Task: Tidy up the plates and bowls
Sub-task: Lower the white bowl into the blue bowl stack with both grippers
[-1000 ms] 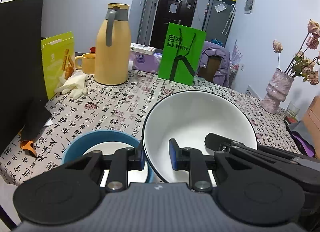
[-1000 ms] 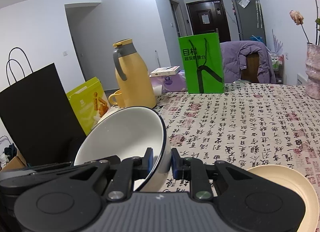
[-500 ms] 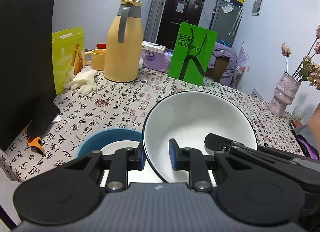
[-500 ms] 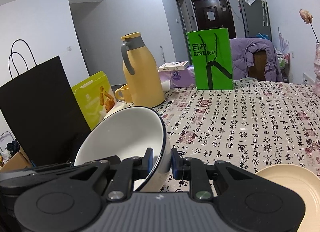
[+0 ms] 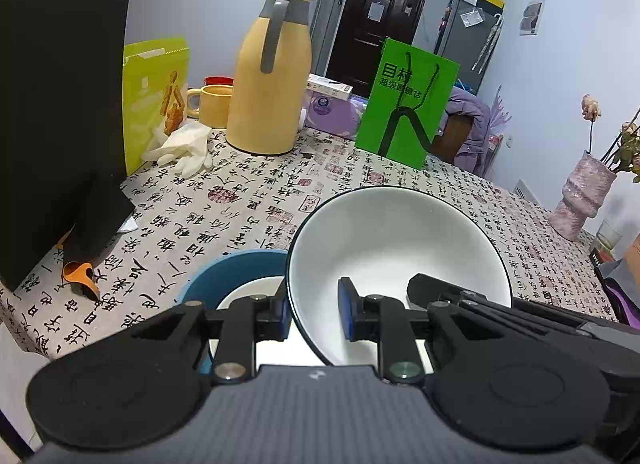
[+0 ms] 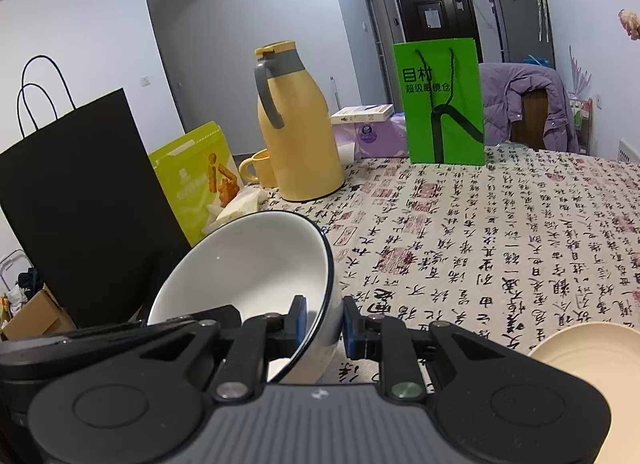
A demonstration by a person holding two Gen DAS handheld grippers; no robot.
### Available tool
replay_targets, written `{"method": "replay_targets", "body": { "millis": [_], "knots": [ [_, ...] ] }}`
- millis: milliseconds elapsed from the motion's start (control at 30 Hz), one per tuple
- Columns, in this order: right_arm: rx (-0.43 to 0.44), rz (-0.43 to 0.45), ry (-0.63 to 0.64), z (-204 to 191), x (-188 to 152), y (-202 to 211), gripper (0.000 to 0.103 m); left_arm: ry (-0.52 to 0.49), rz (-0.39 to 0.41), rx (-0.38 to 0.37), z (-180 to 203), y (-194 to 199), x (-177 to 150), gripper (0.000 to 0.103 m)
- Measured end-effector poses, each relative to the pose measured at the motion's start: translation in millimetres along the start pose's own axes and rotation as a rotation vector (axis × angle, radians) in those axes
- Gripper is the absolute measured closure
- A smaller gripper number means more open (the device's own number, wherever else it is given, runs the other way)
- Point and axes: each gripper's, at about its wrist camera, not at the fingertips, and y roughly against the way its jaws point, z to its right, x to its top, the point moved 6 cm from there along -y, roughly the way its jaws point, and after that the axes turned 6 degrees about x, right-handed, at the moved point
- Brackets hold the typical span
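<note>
A large white bowl [image 5: 400,248] with a thin dark rim hangs above the table, held from both sides. My left gripper [image 5: 313,314] is shut on its near left rim, one pad inside and one outside. My right gripper [image 6: 325,322] is shut on the opposite rim of the same white bowl [image 6: 248,276]; its black fingers [image 5: 448,296] reach into the bowl in the left wrist view. Just left of and below the white bowl sits a blue bowl [image 5: 224,276] with a white inside. A cream plate [image 6: 592,360] lies at the lower right of the right wrist view.
On the calligraphy-print tablecloth [image 5: 224,199] stand a black paper bag [image 5: 60,103], a lime snack box [image 5: 154,95], a yellow thermos jug [image 5: 272,79], a yellow mug [image 5: 210,105], white gloves [image 5: 184,147], a green paper bag [image 5: 408,103] and a pink vase [image 5: 580,199].
Both grippers have carried the white bowl to the left and slightly lower; the black bag and thermos loom closer, and the bowl now overlaps more of the blue bowl.
</note>
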Motion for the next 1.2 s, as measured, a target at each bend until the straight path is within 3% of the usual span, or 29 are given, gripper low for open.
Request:
{"method": "replay_targets", "body": {
  "millis": [700,1200],
  "knots": [
    [0.051,-0.092,0.013,-18.7,-17.4,-48.5,0.083,0.062,-0.068,0.049,-41.5,-25.3,-12.7,0.081],
    [0.065,-0.122,0.035,-12.5,-25.8,-64.1,0.083,0.055,-0.099,0.06,-45.8,-39.6,-20.3,0.081]
  ]
}}
